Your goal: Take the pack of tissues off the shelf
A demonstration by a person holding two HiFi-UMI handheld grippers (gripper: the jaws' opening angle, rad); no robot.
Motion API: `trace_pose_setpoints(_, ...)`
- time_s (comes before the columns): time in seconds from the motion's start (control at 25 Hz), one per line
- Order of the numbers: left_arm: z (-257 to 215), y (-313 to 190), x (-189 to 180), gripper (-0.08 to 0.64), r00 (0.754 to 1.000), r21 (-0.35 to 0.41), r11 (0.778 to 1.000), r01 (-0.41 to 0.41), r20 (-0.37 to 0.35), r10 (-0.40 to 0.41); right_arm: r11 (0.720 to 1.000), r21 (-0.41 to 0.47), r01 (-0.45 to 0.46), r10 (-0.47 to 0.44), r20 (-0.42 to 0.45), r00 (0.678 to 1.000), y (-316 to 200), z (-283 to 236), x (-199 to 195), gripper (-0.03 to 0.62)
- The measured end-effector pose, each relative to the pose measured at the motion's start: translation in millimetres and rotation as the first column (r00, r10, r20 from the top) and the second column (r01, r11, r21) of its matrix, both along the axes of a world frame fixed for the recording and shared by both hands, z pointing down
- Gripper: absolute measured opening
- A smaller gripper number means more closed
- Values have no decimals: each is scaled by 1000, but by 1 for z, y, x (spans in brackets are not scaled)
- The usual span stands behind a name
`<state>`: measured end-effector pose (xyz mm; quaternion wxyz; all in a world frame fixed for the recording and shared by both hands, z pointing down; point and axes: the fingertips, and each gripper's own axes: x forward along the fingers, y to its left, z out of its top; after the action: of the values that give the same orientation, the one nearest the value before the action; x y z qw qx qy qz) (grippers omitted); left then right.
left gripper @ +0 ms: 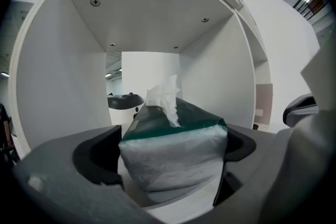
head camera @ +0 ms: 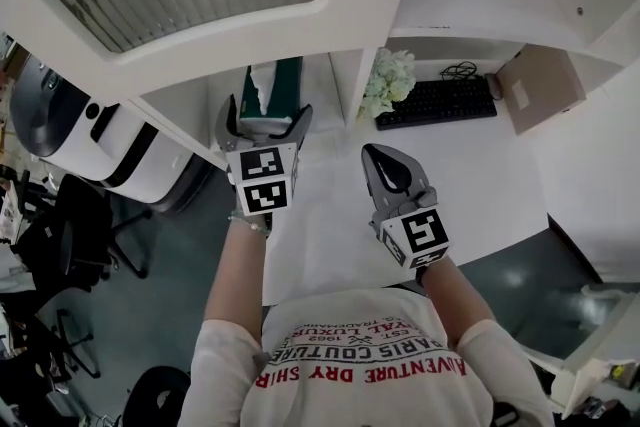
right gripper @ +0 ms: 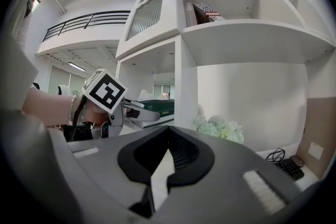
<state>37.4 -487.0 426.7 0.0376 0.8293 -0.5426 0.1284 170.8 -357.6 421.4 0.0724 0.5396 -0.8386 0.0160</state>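
The pack of tissues is seen standing in the lower shelf compartment, a tissue pulled up from its green top. It is straddled by the left gripper, whose jaws are spread wide, one along each side. Its long axis is judged to run back into the shelf, in line with the jaws. No squeeze on the wrapper can be made out, so a closing pinch is called for before withdrawal. The right gripper is held apart over the desk, jaws together and empty
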Motion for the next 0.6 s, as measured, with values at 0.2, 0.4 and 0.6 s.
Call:
trace_pose_setpoints(0.2, 7, -1, 1, 530, 997, -12, 1000, 15, 82, -14, 1000, -19, 21, -21, 1, 1000, -8, 2, 6, -2)
trace_pose_setpoints(0.4, 11, 0, 1, 456, 994, -3, 1000, 14, 110, -14, 999, -24, 45, -45, 4, 999, -11, 0, 9, -2)
trace_pose_setpoints(0.6, 2, 2, -1, 424, 996, -1, 999, 36, 78, -36, 997, -28, 66, -67, -2, 998, -6, -2, 12, -2)
